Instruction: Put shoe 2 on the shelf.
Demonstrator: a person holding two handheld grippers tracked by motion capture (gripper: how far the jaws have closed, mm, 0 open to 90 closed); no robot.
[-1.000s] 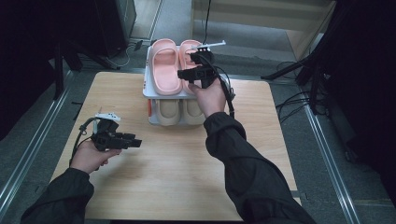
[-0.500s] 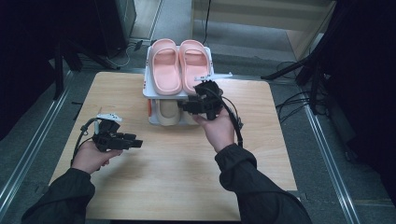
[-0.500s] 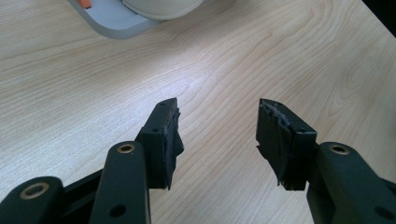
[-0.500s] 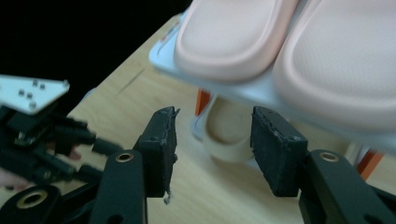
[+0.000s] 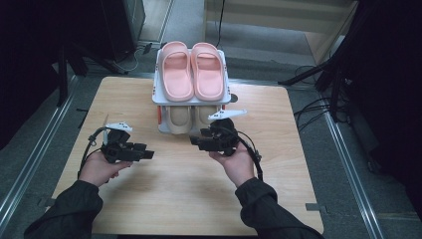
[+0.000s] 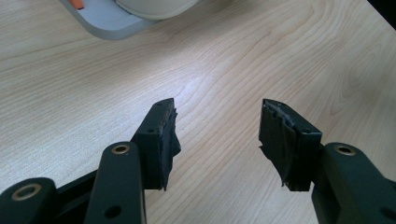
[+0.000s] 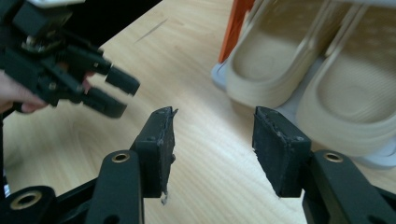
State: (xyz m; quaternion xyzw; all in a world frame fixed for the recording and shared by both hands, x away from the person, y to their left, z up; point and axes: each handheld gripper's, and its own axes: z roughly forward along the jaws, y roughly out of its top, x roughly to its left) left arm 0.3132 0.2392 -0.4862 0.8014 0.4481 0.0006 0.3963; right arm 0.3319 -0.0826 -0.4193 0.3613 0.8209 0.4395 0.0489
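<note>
- Your right gripper (image 5: 198,143) hangs just in front of the shoe rack (image 5: 160,97), at about 6 o'clock from it in the high view, jaws spread with nothing between them; they have just been opening a little further.
- In the right gripper view those jaws point past the beige slippers (image 7: 299,70) on the lower shelf, which lie at 1 o'clock from the pads, near but apart.
- The pink slippers (image 5: 193,69) sit side by side on the rack's top shelf, toes toward 12 o'clock, untouched by either tool.
- Your left gripper (image 5: 144,153) rests low over the wooden table (image 5: 164,199), at 8 o'clock from the rack and well apart from it; its jaws are also spread and empty, having just been opening.
- Judging by this, you are between grasps, with the right hand lining up on the lower shelf.
- The next move calls for turning the right jaws toward the nearer beige slipper's rim and straddling its wall before you squeeze.
</note>
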